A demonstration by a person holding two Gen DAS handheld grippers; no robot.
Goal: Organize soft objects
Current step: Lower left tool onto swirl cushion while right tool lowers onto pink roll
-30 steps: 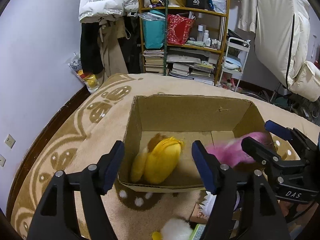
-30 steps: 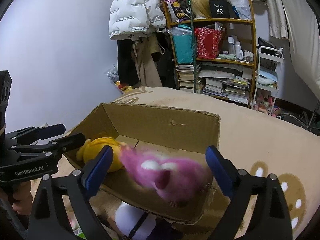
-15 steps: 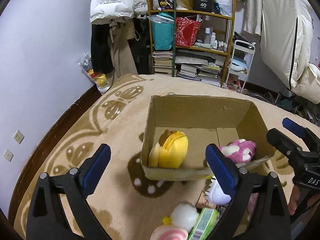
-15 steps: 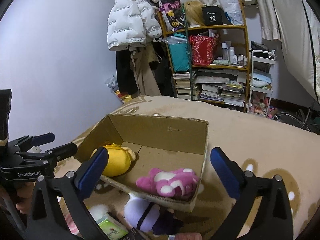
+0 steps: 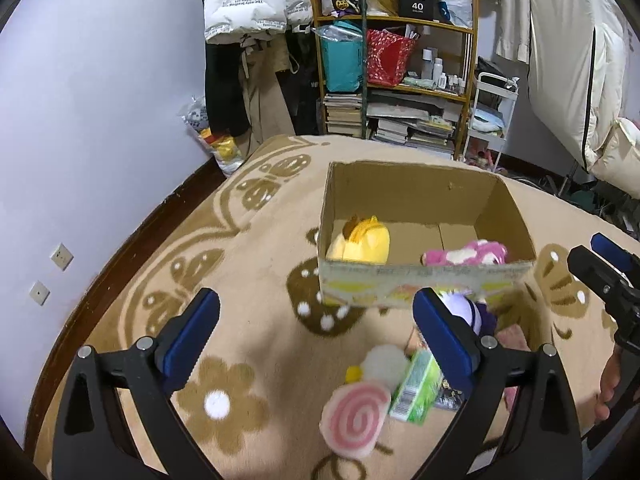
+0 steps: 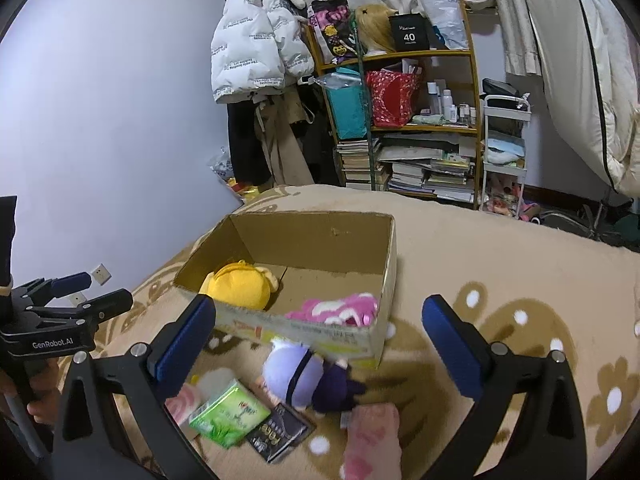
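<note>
An open cardboard box stands on the patterned blanket. Inside lie a yellow plush on the left and a pink-and-white plush on the right. In front of the box lie a purple-and-white plush, a pink swirl plush, a white fluffy plush and a pink soft item. My left gripper is open and empty, held above the blanket before the box. My right gripper is open and empty above the loose toys.
A green packet and a dark packet lie among the toys. A cluttered shelf, hanging coats and a white cart stand behind. The purple wall borders the left.
The pink plush has left my right gripper and now lies in the box. Both grippers have drawn back and up from the box, bringing the loose toys in front into view.
</note>
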